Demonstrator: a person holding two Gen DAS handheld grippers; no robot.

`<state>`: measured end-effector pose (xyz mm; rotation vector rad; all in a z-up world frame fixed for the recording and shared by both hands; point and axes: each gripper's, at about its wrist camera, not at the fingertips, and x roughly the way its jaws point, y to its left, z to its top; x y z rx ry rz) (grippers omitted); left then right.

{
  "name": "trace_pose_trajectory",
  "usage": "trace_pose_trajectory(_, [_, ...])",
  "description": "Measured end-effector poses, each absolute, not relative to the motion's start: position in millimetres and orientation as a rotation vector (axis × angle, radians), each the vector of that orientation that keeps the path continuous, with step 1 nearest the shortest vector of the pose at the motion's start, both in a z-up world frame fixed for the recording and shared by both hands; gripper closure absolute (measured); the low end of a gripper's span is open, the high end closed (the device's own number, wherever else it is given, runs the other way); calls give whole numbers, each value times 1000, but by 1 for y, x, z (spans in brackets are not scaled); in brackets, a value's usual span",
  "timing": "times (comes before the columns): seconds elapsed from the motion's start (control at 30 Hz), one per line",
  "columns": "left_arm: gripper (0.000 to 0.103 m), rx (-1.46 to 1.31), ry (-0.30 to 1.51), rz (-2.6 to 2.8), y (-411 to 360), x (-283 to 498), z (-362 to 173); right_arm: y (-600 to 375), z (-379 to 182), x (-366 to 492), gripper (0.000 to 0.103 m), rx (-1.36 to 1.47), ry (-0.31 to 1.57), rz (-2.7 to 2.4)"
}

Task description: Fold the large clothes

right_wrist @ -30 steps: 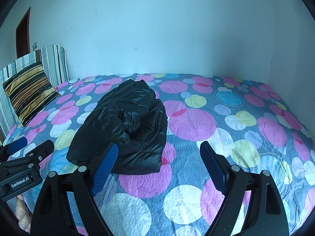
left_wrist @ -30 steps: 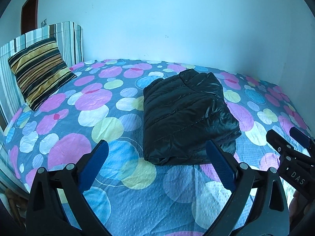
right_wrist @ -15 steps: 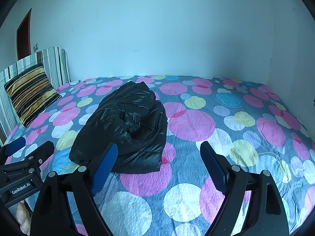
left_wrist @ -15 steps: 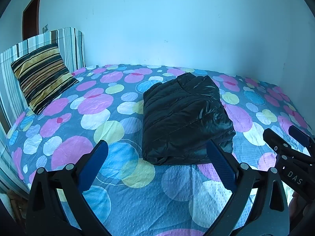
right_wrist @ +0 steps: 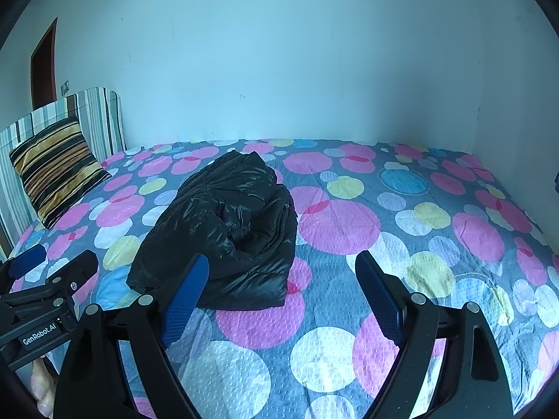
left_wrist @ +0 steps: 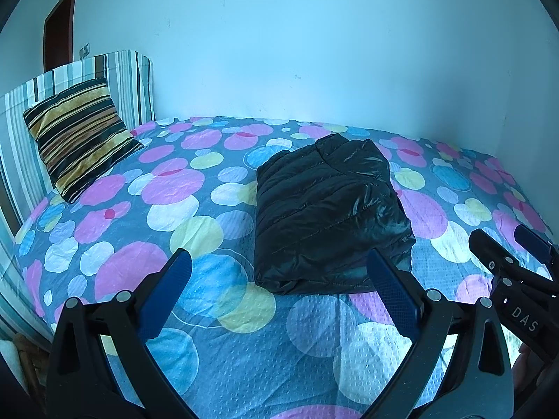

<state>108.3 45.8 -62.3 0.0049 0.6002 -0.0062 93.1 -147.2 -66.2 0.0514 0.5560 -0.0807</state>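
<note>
A black puffer jacket [left_wrist: 325,209] lies folded into a compact bundle in the middle of the bed [left_wrist: 195,188]; in the right wrist view the same jacket [right_wrist: 230,230] shows its thick folded edge. My left gripper [left_wrist: 279,262] hangs open above the near part of the bed, short of the jacket, nothing between its blue pads. My right gripper [right_wrist: 283,262] is open too, just in front of the jacket's right side, holding nothing. Each gripper appears at the edge of the other's view: the right gripper [left_wrist: 510,255] and the left gripper [right_wrist: 52,265].
The bed carries a cover of coloured dots. A striped cushion [left_wrist: 77,132] leans on a striped headboard [left_wrist: 129,83] at the left. White walls bound the far side and the right side. A brown door [left_wrist: 57,31] stands far left.
Both views have tilted slightly upward, so the jacket sits a little lower in them. Nothing on the bed has moved and both grippers stay open.
</note>
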Motion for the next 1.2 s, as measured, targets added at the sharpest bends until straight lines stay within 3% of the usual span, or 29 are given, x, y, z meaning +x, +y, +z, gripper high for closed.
trace_pose_trajectory(1.2, [2, 39, 574, 0, 39, 103, -49, -147, -57, 91, 18, 53, 540, -85])
